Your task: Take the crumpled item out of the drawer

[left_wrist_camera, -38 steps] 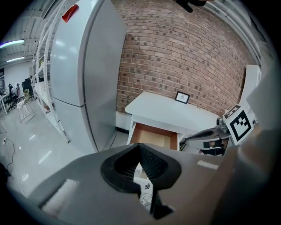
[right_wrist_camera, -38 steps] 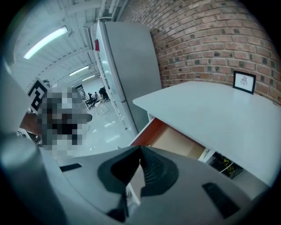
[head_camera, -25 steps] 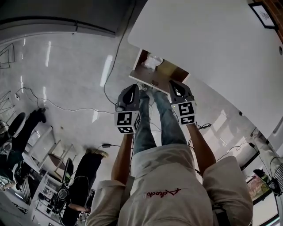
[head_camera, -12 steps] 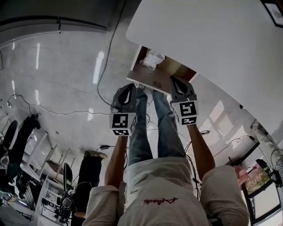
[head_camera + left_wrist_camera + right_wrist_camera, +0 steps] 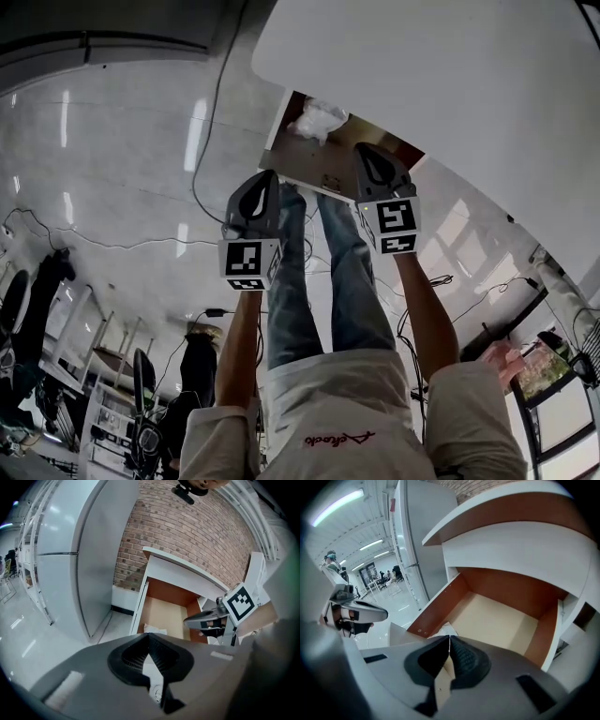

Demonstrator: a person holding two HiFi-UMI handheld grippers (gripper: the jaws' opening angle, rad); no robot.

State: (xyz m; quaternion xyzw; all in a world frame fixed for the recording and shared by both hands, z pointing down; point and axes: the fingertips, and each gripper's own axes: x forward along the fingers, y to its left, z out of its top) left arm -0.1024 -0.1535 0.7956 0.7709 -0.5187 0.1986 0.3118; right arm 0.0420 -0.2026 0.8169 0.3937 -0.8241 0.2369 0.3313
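In the head view, a white desk (image 5: 450,84) is seen at the upper right, with an open drawer of reddish-brown wood and a pale bottom (image 5: 314,159) pulled out from under its edge. A crumpled white item (image 5: 319,119) is seen inside the drawer, close to the left side wall. The left hand-held gripper (image 5: 266,178) and the right hand-held gripper (image 5: 364,150) are held side by side, with the right one over the drawer's front edge and the left one just outside its front left corner. Neither is touching the crumpled white item. Legs in blue jeans (image 5: 347,253) and a glossy pale floor (image 5: 122,159) are seen below.

In the left gripper view, the jaws of the left hand-held gripper (image 5: 149,635) are pressed together with nothing between them. The crumpled white item (image 5: 154,630) is partly visible just above the jaw tips, lying on the pale bottom of the drawer (image 5: 164,613) near its left wall. The right hand-held gripper (image 5: 199,619) is seen at the right, over the drawer. The desk (image 5: 187,566) is backed by a red brick wall (image 5: 187,531), and a tall grey cabinet (image 5: 84,550) stands to the left.

In the right gripper view, the jaws of the right hand-held gripper (image 5: 449,637) are likewise clenched on nothing. The drawer (image 5: 497,616) lies open under the desk (image 5: 511,541). A small part of the crumpled white item (image 5: 443,630) is seen just beyond the jaw tips, by the left wall. The left hand-held gripper (image 5: 358,611) is seen at the left edge.
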